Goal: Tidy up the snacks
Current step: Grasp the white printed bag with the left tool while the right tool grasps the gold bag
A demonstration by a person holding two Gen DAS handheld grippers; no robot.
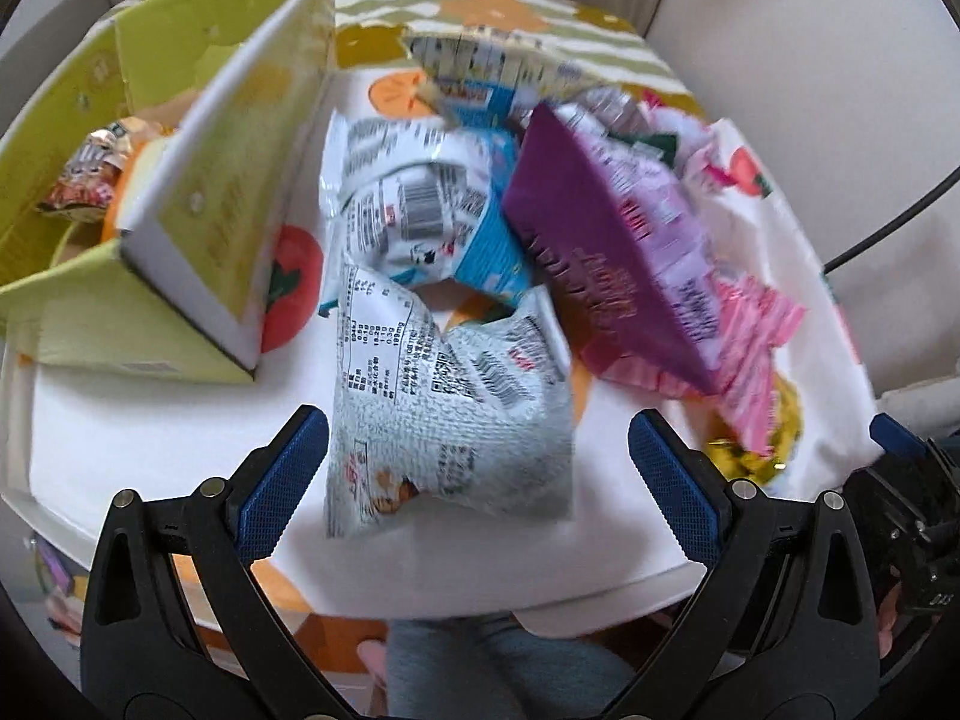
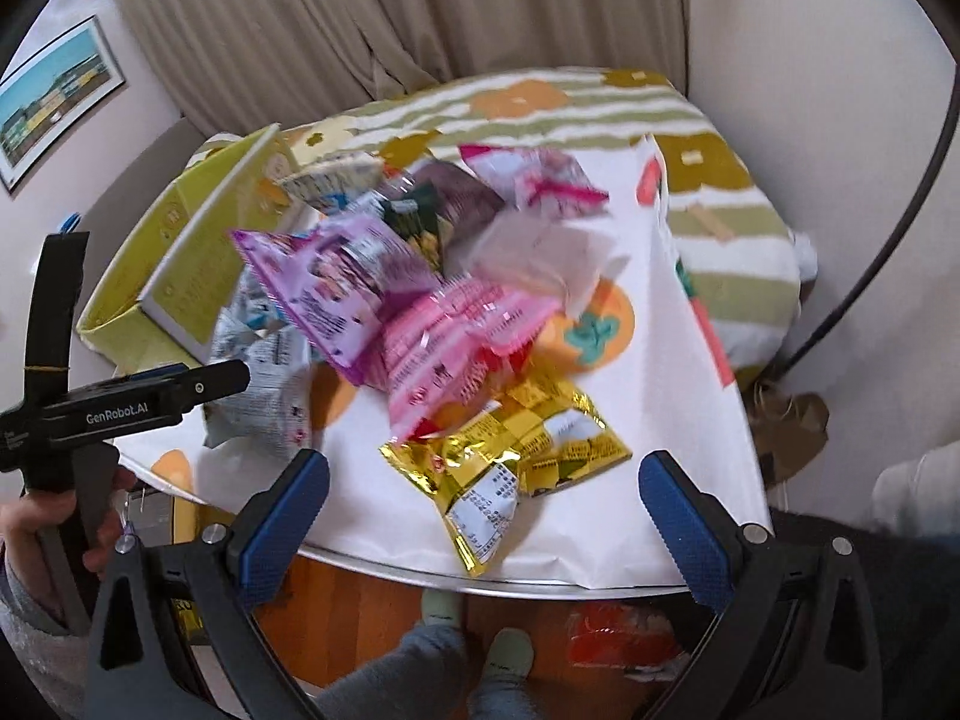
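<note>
1. The left tongs (image 1: 479, 456) are spread wide with nothing between the blue pads; a grey-white snack packet (image 1: 444, 414) lies on the counter (image 1: 150, 438) in the gap between the two fingers, touching neither.
2. That packet's long axis runs away from the tongs, its printed barcode side up and its far end reaching toward a white-and-blue packet (image 1: 420, 204) just beyond.
3. Ahead and to the right of the left tongs a purple box (image 1: 600, 240) lies tilted on the heap, its long axis slanting from far-left to near-right, with a pink packet (image 1: 756, 324) under its near end.
4. Ahead and to the left stands a lime-green box (image 1: 72, 102), open at the top, with a wrapped snack (image 1: 90, 174) inside; its lid or flap (image 1: 240, 174) leans outward toward the heap.
5. The right tongs (image 2: 483, 501) also stand wide open and hold nothing.
6. Just ahead of the right tongs, between their fingers, lies a gold foil packet (image 2: 516, 456), its long axis crosswise with one crumpled end pointing back toward the tongs.
7. Beyond the gold one lie a pink packet (image 2: 462, 336) and a lilac packet (image 2: 336, 282), overlapping in the blurred heap.
8. In the right wrist view, the left tool's black body (image 2: 120, 402) reaches in from the left, gripped by a hand (image 2: 42, 516).
</note>
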